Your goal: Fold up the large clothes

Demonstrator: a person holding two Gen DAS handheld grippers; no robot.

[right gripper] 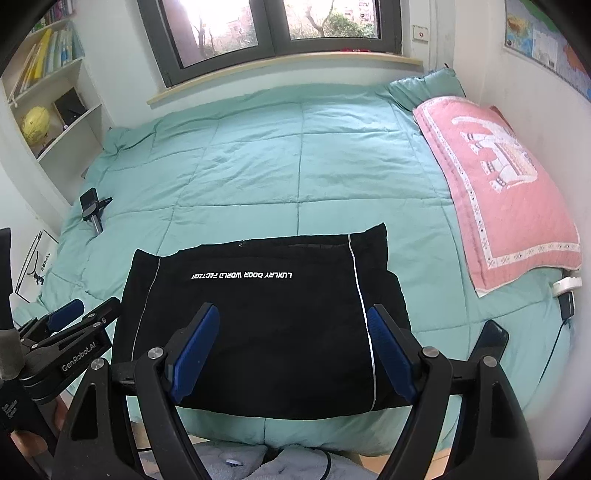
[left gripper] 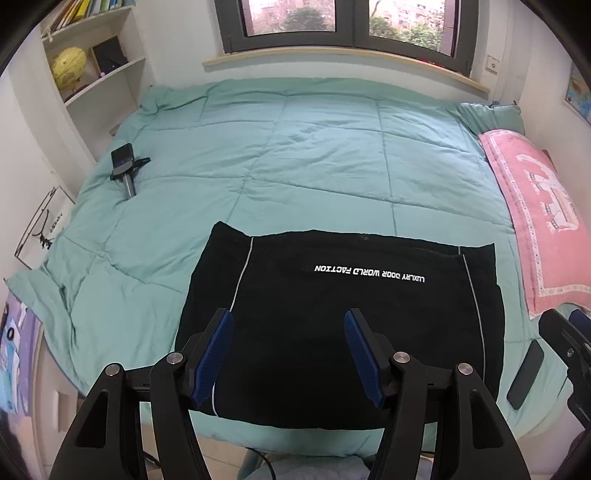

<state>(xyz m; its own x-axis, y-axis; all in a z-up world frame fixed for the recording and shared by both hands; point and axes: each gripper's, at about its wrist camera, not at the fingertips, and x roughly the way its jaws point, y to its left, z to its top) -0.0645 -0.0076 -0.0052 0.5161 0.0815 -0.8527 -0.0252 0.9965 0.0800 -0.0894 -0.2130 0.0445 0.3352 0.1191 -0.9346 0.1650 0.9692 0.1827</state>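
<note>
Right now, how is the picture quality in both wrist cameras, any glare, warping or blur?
Left wrist view: fisheye bends the window sill, dark corners, black garment sharp, print readable. Right wrist view: window blown out by glare at left pane, same warping, garment and pink pillow in focus.

- Beyond the folded black garment (left gripper: pixel 340 325), the quilted bed (left gripper: pixel 295 147) lies bare up to the window wall.
- A pink pillow (right gripper: pixel 506 192) bounds the right side.
- A phone mount (left gripper: pixel 125 166) lies near the left edge.
- A dark phone (left gripper: pixel 526 373) sits just right of the garment.
</note>
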